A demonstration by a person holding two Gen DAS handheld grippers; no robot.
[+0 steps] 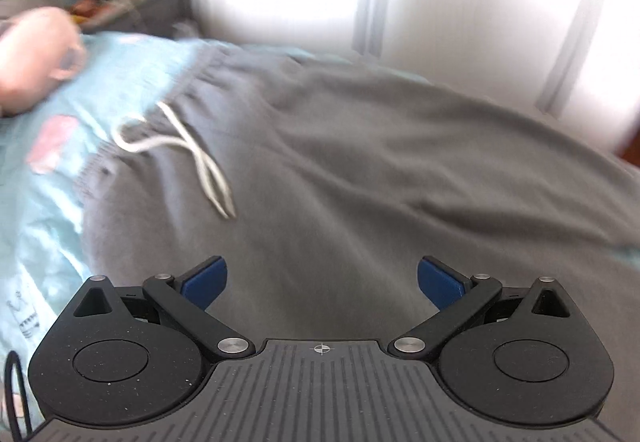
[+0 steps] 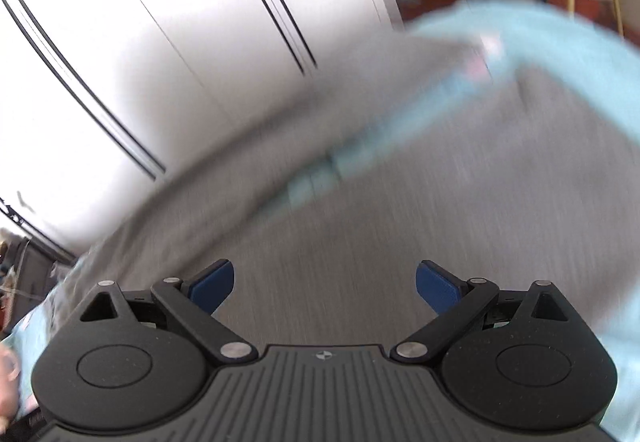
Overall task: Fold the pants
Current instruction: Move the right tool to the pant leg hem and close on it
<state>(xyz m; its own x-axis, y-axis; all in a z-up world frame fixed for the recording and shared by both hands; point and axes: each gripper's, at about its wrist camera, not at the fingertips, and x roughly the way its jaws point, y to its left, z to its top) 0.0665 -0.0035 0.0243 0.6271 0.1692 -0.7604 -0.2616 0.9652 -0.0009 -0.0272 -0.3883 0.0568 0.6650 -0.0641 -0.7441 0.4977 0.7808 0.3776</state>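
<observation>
Both claws (image 1: 322, 282) (image 2: 324, 286) agape above pants (image 1: 360, 169)

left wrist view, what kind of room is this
Most likely a bedroom. Grey pants with a white drawstring lie spread on a light blue printed bedsheet, white wardrobe-like doors stand behind, and a cluttered side table sits in the far corner.

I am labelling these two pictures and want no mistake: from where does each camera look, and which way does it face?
Left wrist view: sits on the left tool, looks forward over grey pants with a white drawstring on a light blue sheet; open blue fingers show.
Right wrist view: sits on the right tool, looks along blurred grey cloth toward white wardrobe doors; open fingers show.
Shared: grey pants, blue sheet, white doors.
</observation>
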